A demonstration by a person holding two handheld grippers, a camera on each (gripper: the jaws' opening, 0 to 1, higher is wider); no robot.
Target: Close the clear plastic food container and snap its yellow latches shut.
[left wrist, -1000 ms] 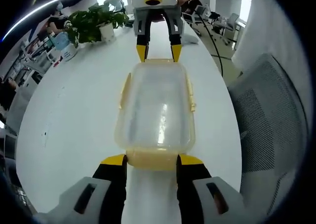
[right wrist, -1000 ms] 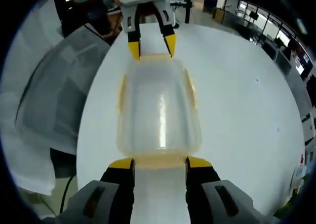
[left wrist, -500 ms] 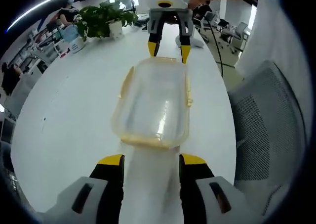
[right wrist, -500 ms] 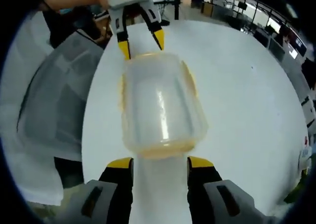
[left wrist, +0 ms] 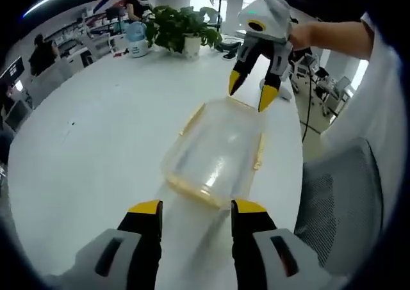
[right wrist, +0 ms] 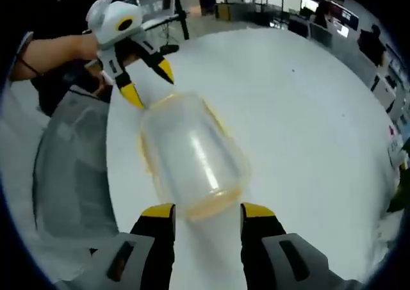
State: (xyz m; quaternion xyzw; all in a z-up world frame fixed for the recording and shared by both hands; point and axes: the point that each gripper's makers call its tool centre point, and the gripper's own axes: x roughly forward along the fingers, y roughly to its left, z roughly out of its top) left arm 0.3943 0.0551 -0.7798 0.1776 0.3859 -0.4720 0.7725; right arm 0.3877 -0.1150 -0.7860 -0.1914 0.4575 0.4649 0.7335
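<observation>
White table (left wrist: 83,143) holds the unlabelled lidded container (left wrist: 218,152); left gripper (left wrist: 195,208) and right gripper (right wrist: 206,211) both gape apart.

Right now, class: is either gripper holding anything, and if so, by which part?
Nothing is held. The left gripper and right gripper are both open, clear of the container on the table.
</observation>
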